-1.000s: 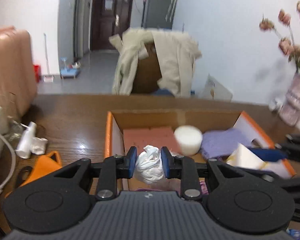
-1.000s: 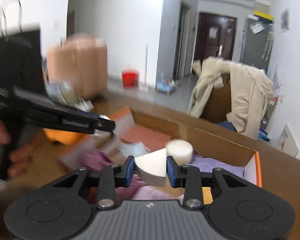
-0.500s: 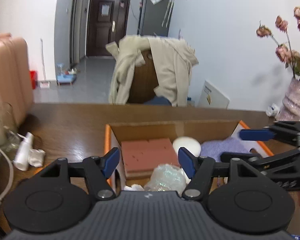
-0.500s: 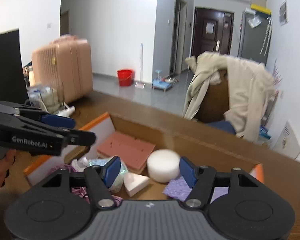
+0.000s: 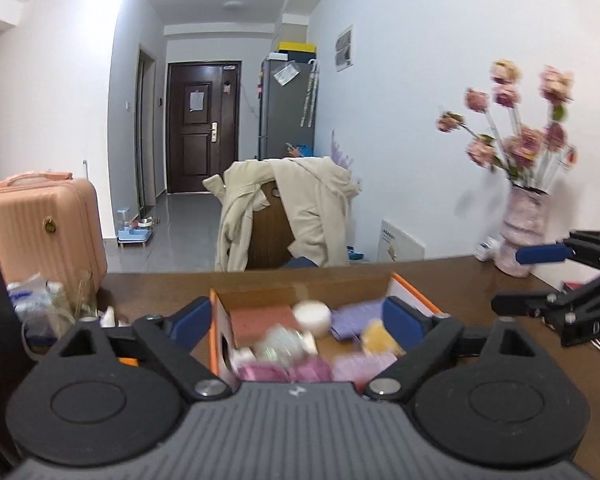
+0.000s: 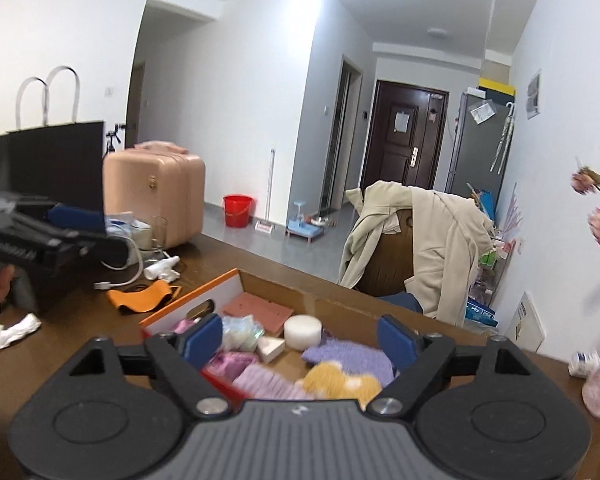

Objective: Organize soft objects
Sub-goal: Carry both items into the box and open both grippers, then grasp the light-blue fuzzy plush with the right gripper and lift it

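Lying in the cardboard box [image 6: 300, 286] at the tabletop [image 6: 80, 344] middle: soft objects [image 6: 342, 382] | left hand-held gripper [image 5: 298, 322] jaws opening, nothing pinched | right hand-held gripper [image 6: 300, 338] jaws opening, nothing pinched

Black hand-held gripper [image 5: 298, 320], blue pads, silver screws

Left wrist camera: I am looking forward along my left gripper [image 5: 296, 318], slightly downward, close above the cardboard box [image 5: 300, 286] on the table [image 5: 152, 288], facing the dark door [image 5: 202, 126] down the hall. Right wrist camera: I am looking along my right gripper [image 6: 300, 338] from the box's [image 6: 340, 306] right side, angled leftward, equally near. Both are sharing the box, the draped chair [image 6: 416, 240] and the pink suitcase [image 5: 46, 228].
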Available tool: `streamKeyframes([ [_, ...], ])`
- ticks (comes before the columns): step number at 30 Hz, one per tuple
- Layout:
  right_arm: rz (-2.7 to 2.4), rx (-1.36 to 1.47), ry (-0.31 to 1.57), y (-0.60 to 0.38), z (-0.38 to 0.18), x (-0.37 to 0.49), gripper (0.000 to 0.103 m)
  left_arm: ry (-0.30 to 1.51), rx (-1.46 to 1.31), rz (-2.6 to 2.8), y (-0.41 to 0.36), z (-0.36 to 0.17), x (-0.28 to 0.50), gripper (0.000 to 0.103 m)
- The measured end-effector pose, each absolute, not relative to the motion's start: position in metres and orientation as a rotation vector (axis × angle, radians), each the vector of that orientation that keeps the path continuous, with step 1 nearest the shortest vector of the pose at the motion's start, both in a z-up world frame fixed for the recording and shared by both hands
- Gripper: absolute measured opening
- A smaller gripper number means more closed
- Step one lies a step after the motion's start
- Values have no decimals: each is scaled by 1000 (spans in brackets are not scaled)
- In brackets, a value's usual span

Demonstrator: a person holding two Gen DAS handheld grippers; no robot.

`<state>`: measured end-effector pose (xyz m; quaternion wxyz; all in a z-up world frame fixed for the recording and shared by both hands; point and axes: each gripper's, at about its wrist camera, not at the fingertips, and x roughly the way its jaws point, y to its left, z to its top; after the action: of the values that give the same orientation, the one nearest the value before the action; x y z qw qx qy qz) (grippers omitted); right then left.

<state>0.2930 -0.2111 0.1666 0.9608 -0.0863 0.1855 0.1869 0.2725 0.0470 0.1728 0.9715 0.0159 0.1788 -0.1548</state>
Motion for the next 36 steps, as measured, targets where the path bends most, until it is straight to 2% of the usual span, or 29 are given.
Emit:
streamKeyframes([
  [4, 426, -157, 384, -229, 139, 239, 89, 401, 43, -337, 31, 141, 216, 97],
  [10, 466, -105, 447, -247, 84, 183, 89, 489, -60, -291, 14, 91, 178, 97],
  [15, 530, 11, 519, -262, 49, 170, 89, 564, -2, -262, -3, 71, 180, 97],
  [21, 527, 60, 524, -271, 48, 188, 87, 586, -9, -285, -25, 64, 208, 97],
  [24, 541, 90, 531, -276, 48, 206, 81, 607, -27, -311, -36, 56, 227, 97],
  [25, 539, 96, 539, -275, 47, 214, 78, 619, -37, -320, -39, 53, 236, 95],
  [29, 514, 132, 598, -274, 36, 256, 68, 681, -92, -371, -47, 39, 268, 75],
  [31, 519, 167, 630, -274, 29, 278, 61, 703, -117, -394, -49, 30, 280, 71],
  [33, 522, 189, 659, -271, 20, 297, 58, 717, -142, -410, -50, 20, 291, 64],
  [36, 529, 216, 699, -264, 7, 320, 45, 735, -203, -452, -48, 9, 304, 45],
])
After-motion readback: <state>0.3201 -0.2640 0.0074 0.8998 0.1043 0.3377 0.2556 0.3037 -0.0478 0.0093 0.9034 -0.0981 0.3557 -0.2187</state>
